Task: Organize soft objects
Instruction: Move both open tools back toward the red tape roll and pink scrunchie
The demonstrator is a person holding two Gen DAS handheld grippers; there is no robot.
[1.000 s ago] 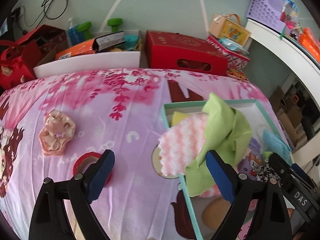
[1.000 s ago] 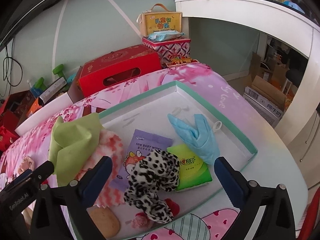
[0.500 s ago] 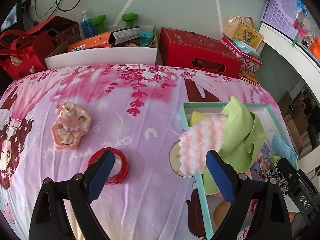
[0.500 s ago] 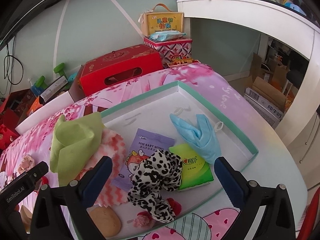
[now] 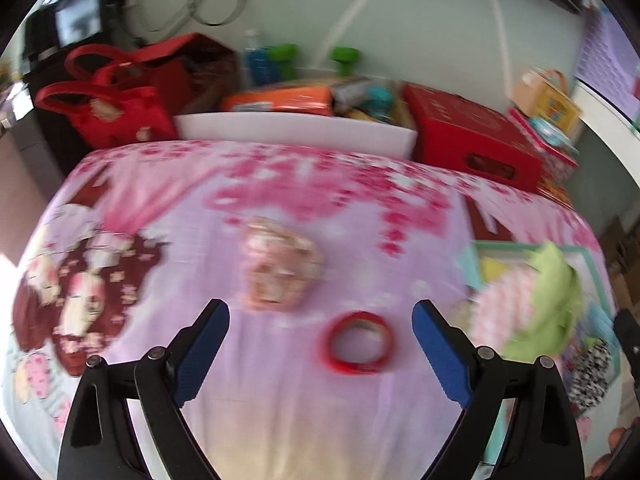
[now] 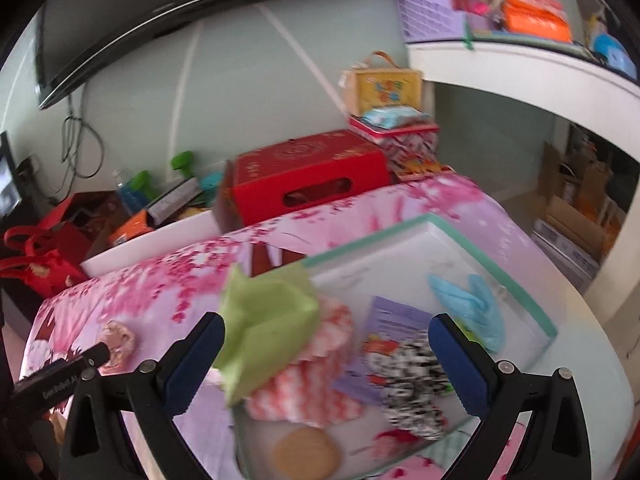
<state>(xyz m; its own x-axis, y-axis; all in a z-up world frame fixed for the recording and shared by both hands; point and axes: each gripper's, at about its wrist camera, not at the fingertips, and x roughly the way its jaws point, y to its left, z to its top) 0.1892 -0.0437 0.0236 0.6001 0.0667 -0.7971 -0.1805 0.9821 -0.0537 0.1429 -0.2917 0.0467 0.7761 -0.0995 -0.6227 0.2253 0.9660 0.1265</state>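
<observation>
The tray (image 6: 492, 264) already holds most of the soft things, so I read the pink scrunchie (image 5: 282, 266) lying alone on the table (image 5: 304, 420) as my next pick. My left gripper (image 5: 320, 350) hovers low with its jaws spread wide and empty, the scrunchie just ahead and the red tape roll (image 5: 358, 344) between its fingers. My right gripper (image 6: 326, 364) hangs above the tray, equally wide and empty.

White lettering on the black arm of the left gripper (image 6: 60, 382) reads roughly "GenRobot.AI", print on the purple wipes packet (image 6: 394, 330) too blurred to read, characters on the yellow carry box (image 6: 386, 90) smeared, illegible
</observation>
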